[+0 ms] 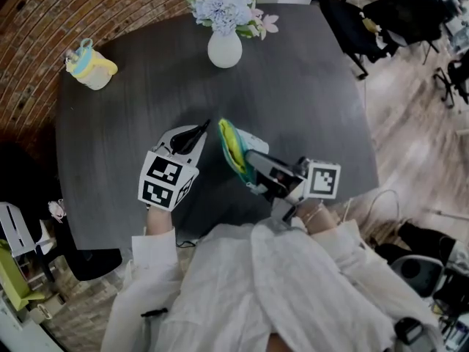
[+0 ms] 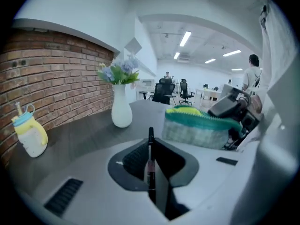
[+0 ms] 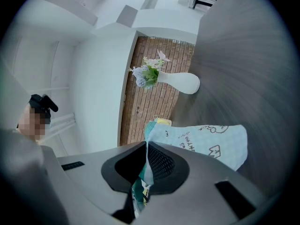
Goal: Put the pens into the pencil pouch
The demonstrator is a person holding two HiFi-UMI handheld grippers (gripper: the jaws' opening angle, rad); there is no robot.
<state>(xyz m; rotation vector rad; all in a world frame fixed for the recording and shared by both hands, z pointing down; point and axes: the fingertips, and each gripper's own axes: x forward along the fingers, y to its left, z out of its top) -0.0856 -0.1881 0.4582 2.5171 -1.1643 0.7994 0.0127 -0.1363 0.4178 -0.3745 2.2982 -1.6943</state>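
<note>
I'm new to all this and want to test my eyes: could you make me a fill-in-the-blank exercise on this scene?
The left gripper is shut on a thin black ____.
The right gripper pinches the edge of a fabric ____.
The flowers stand in a ____ vase.
Missing words: pen; pouch; white.

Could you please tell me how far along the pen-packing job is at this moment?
Done: the right gripper grips the pencil pouch by its edge. In hand: the left gripper clamps a black pen beside the pouch, not yet inside. Left: slip that pen in. I see no other pens on the table; the pouch's contents are hidden.
</note>
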